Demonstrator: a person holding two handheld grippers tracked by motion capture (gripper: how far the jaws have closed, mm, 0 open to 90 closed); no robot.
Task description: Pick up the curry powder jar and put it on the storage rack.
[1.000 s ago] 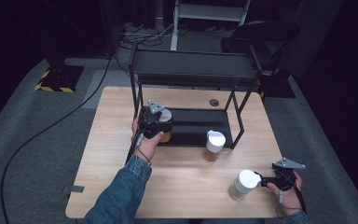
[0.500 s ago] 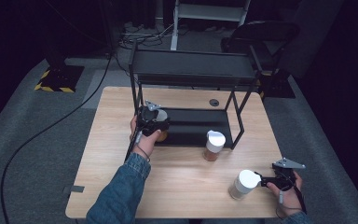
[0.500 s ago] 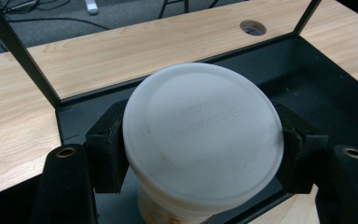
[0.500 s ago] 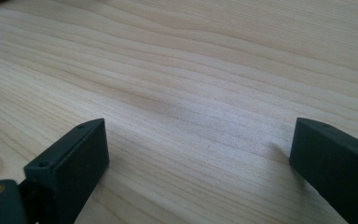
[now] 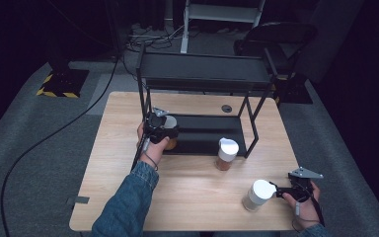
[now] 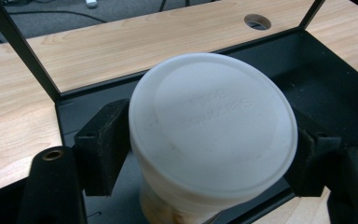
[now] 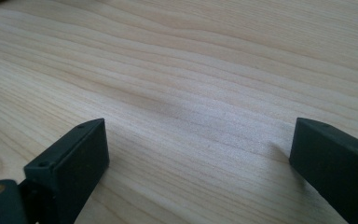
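While the left tool (image 5: 164, 129) sits at the front left corner of the black rack's lower shelf (image 5: 205, 134), its jaws have just been easing apart around the white-lidded jar (image 6: 212, 123), which looks set down on that shelf with its brownish base at the very front edge. From the left gripper view the pads flank the jar's body under the lid, the left one seemingly off the wall and the right one hidden behind the lid, so I cannot say the grip is fully gone. To do this release well, I'd open a little wider before pulling back (the lid overhangs the pads, and a pad catching its rim could tip the jar off the shelf), then withdraw straight toward the person, clear of the rack's corner post (image 5: 141, 94). The right tool (image 5: 276, 189) rests on the bench (image 5: 197, 197) with jaws spread wide and nothing between them, just beside a second jar (image 5: 256, 195); a third jar (image 5: 225, 153) stands by the rack's front edge.
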